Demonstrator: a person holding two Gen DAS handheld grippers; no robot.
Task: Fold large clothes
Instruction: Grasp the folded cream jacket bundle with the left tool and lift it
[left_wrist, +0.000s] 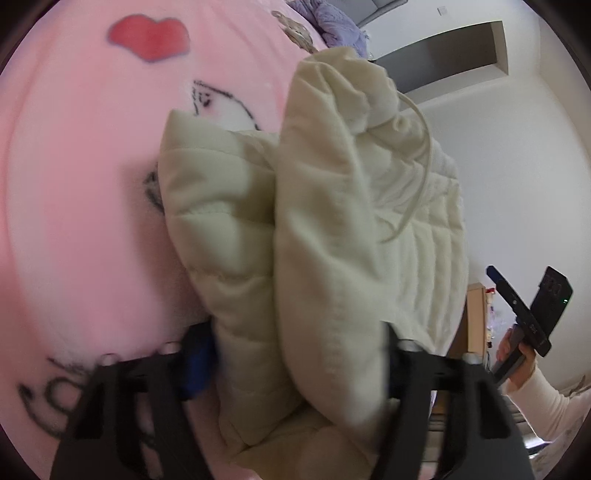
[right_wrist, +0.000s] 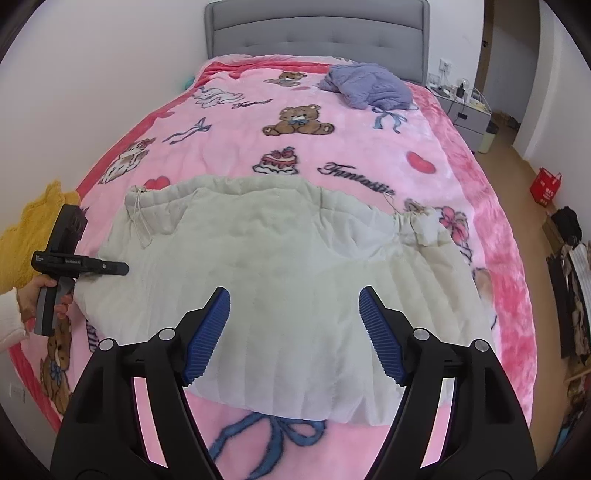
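Note:
A cream quilted jacket (right_wrist: 280, 258) lies spread on the pink bed blanket (right_wrist: 332, 147), with drawstrings at both far corners. In the left wrist view a thick bunch of the jacket (left_wrist: 314, 229) fills the gap between the fingers of my left gripper (left_wrist: 295, 363), and the pads press on it from both sides. The right wrist view shows that gripper (right_wrist: 123, 268) at the jacket's left edge. My right gripper (right_wrist: 295, 317) hangs open above the jacket's near part, blue pads (right_wrist: 208, 332) wide apart with nothing between them. It also shows at the right in the left wrist view (left_wrist: 496, 277).
A purple garment (right_wrist: 369, 86) lies near the grey headboard (right_wrist: 317, 29). A yellow fluffy item (right_wrist: 40, 218) sits off the bed's left side. On the right are a nightstand (right_wrist: 463, 110), a red bag (right_wrist: 546, 188) on the floor and dark clutter (right_wrist: 569, 258).

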